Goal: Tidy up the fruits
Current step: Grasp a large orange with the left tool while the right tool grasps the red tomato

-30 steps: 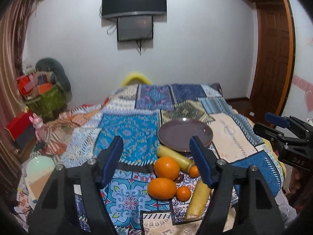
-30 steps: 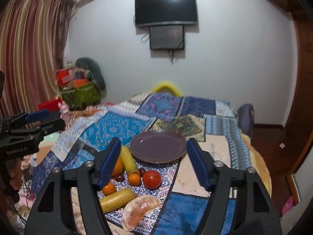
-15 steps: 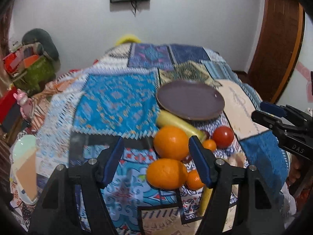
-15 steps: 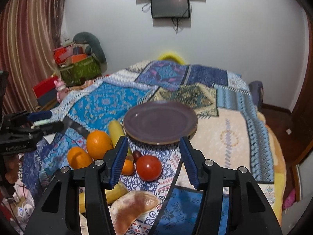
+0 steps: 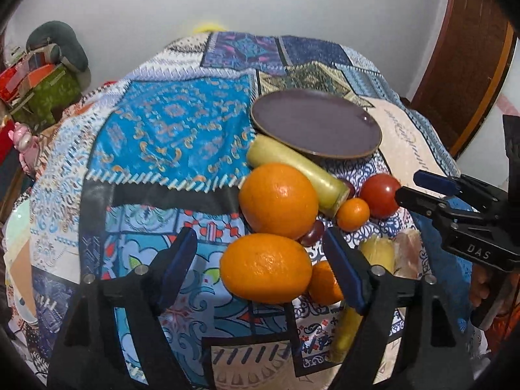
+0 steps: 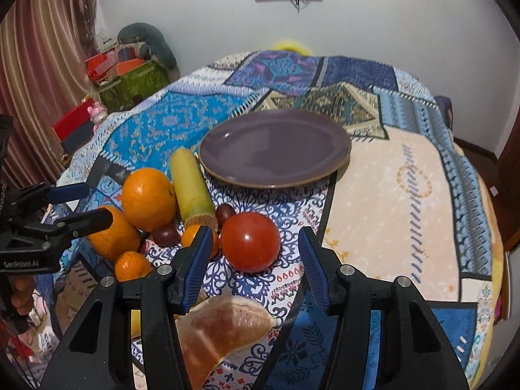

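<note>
Left hand-held gripper (image 5: 260,253) wide open, empty, straddling the nearest big round orange (image 5: 265,268). Right hand-held gripper (image 6: 253,260) wide open, empty, round red tomato (image 6: 250,241) just ahead between its fingers. Fruit clustered on patchwork cloth beside empty round purple plate (image 6: 274,148).

Bare plate (image 6: 276,149); crowded fruit cluster (image 6: 156,208) just beside its near-left rim.
</note>
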`<state>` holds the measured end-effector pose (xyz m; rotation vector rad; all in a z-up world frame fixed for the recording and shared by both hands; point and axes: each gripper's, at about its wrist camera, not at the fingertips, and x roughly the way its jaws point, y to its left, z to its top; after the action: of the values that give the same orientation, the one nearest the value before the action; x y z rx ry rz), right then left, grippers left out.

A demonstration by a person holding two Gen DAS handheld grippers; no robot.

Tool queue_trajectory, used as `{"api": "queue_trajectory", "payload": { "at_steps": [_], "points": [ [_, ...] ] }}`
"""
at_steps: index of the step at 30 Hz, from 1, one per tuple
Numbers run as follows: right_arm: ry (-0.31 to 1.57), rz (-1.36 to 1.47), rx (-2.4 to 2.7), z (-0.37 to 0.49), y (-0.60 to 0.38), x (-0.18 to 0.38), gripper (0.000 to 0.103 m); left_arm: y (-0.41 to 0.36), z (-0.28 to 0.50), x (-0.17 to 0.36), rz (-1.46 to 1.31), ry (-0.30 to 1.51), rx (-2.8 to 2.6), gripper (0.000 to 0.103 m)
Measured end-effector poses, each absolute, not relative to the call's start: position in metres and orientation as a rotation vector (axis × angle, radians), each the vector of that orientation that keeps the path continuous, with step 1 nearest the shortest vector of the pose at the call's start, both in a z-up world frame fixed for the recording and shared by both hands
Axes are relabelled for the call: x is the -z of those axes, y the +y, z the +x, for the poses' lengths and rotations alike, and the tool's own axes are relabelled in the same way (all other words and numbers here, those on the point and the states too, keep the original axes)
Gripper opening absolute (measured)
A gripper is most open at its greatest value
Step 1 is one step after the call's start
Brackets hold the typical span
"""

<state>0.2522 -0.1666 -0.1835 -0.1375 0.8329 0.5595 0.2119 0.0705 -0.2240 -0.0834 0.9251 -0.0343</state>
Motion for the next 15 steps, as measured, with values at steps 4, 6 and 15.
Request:
{"api": "queue_trajectory", "payload": {
  "at_steps": [4, 6, 15],
  "points": [
    [0.853, -0.151, -0.568, 0.257, -0.162, 0.192, 0.051, 0.074, 0.214, 0.234, -0.107, 0.951, 0.040, 0.080],
    [0.858, -0.161, -0.572, 0.259, -0.159, 0.197, 0.051, 0.075, 0.213, 0.237, -0.111, 0.956, 0.040, 0.079],
    [0.873, -0.178, -0.562, 0.268, -0.152, 0.208, 0.051, 0.072, 0.212, 0.245, -0.133, 0.959, 0.087, 0.067]
  ]
}}
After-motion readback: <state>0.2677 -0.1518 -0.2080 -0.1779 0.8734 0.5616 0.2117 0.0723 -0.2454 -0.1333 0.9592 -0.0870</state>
